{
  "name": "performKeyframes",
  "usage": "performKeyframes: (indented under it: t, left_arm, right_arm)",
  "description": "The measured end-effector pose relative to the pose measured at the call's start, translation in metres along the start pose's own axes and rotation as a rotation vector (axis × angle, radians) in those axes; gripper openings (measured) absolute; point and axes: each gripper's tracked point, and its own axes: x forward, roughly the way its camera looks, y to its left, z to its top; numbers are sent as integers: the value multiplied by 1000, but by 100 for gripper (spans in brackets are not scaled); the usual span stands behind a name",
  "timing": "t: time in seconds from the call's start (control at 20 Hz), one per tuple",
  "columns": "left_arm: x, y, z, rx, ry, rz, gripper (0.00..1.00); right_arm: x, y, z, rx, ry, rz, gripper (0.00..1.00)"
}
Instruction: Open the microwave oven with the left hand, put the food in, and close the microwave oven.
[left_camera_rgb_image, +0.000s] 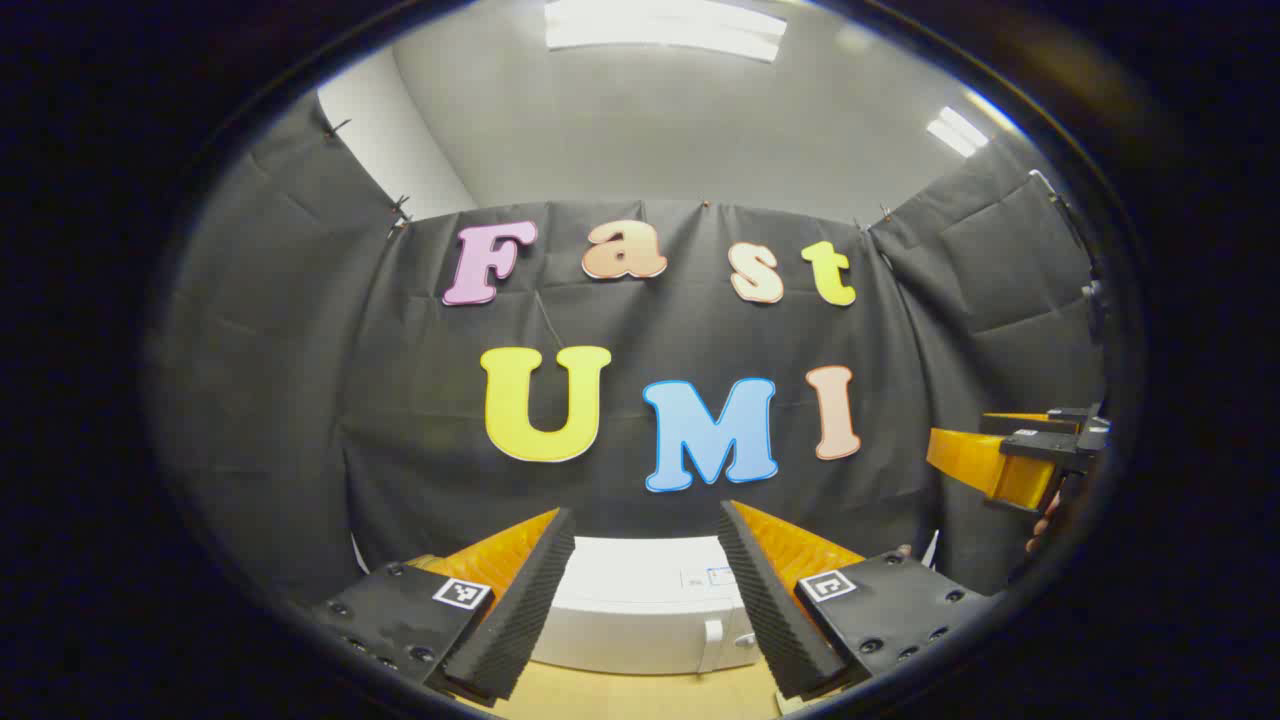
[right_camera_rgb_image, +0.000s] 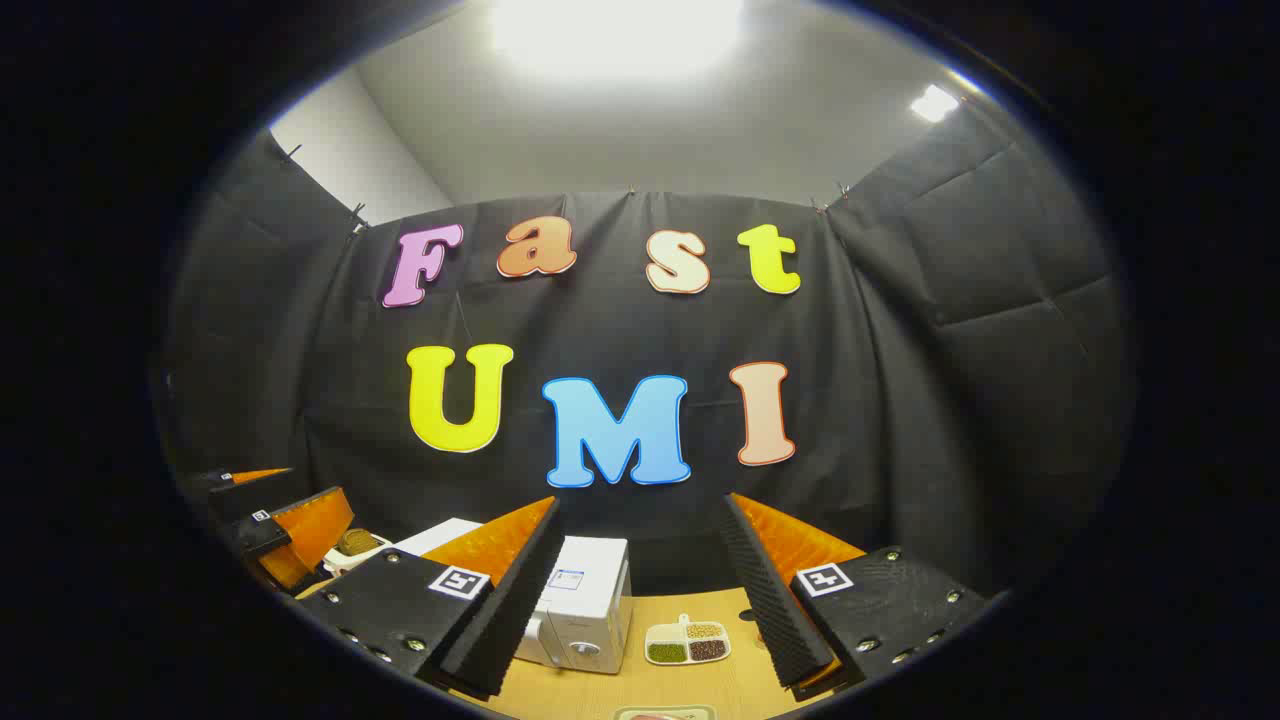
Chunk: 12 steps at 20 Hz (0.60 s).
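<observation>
Both hand-held grippers held high and spread wide above the bench, nothing between the fingers.

Left hand-held gripper gaping, aimed over the white microwave oven sitting on the wooden bench just below and ahead, door shut, handle upright near the right end of the front; long axis lying side to side across that view, front turned toward the camera. Right hand-held gripper equally agape, empty, with the microwave oven lower left, seen corner-on, dial facing forward. Divided food dish resting on the bench just right of the oven, apart from it. Another plate's edge peeking in at the bottom.
</observation>
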Motion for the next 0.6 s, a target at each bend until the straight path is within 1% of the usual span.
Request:
performKeyframes:
  t: [0.15, 0.35, 0.4, 0.45, 0.6]
  left_arm:
    - [-1, -3, 4, 13, 1, 4, 96]
    - [-1, -10, 10, -17, -3, 8, 96]
    - [-1, -11, 9, -26, -3, 5, 99]
    - [-1, -13, 9, -30, -3, 0, 96]
    - [1, -17, 8, -11, -4, -7, 96]
  right_arm:
    - [0, -2, 3, 2, -5, 4, 96]
    - [-4, -1, 4, 5, 7, 15, 96]
    - [-5, -1, 1, 1, 12, 20, 95]
    - [-6, -1, 1, -3, 16, 22, 96]
    - [-10, -5, -1, -3, 20, 16, 96]
